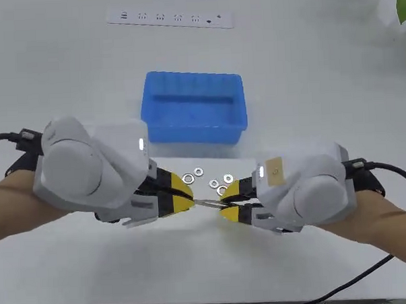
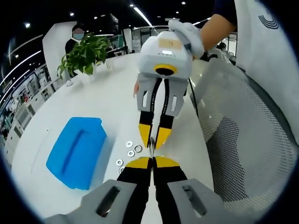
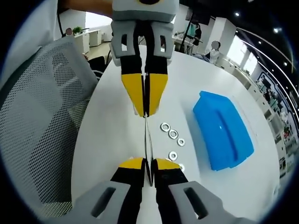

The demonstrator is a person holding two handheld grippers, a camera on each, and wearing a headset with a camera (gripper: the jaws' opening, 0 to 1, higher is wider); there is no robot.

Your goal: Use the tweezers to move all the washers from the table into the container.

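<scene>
Barely begun, I judge: left gripper (image 1: 185,196) and right gripper (image 1: 227,200) both clench the tweezers (image 1: 206,204) between their tips, washers (image 1: 213,184) lie just beside the jaws, and the container (image 1: 195,135) beyond looks empty.

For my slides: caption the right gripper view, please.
The left gripper and right gripper both clamp thin metal tweezers beside silver ring washers and a blue plastic container.
</scene>
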